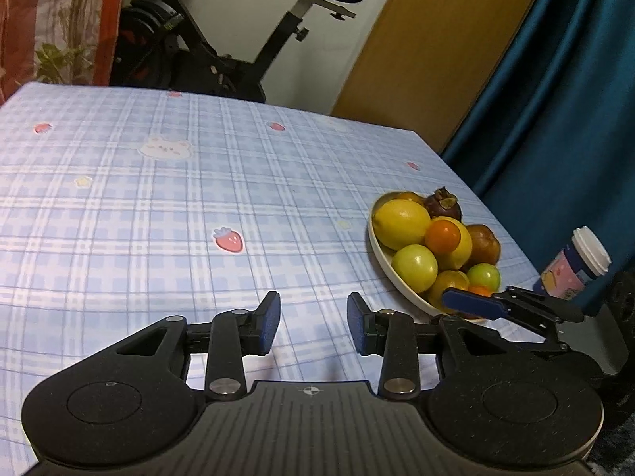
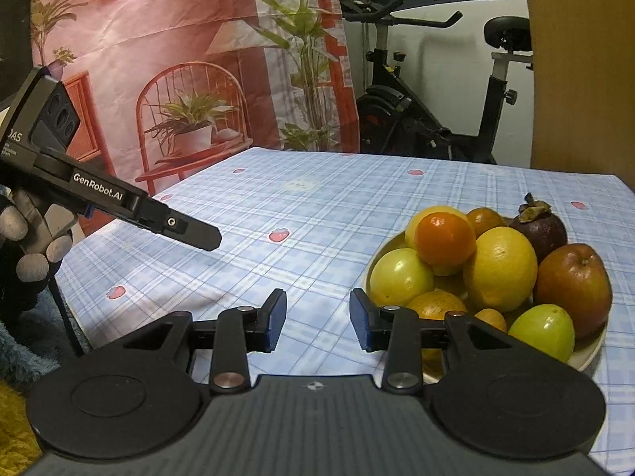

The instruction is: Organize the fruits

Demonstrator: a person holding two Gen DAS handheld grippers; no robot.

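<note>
A cream plate (image 1: 380,256) piled with fruit stands at the table's right side. On it lie a lemon (image 1: 401,222), a small orange (image 1: 442,236), a dark mangosteen (image 1: 442,202) and several green and brown fruits. My left gripper (image 1: 313,323) hovers over bare cloth left of the plate, open, with nothing between its fingers. In the right wrist view the plate (image 2: 591,353) lies just right of my right gripper (image 2: 319,319), which is open and empty. Its right finger stands in front of the plate's near rim. The orange (image 2: 444,238) tops the pile.
A blue checked tablecloth (image 1: 158,206) covers the table. A lidded paper cup (image 1: 579,265) stands near the right edge by a blue curtain (image 1: 555,119). An exercise bike (image 2: 436,119) is behind the table. A gloved hand (image 2: 27,254) holds the left gripper (image 2: 212,240).
</note>
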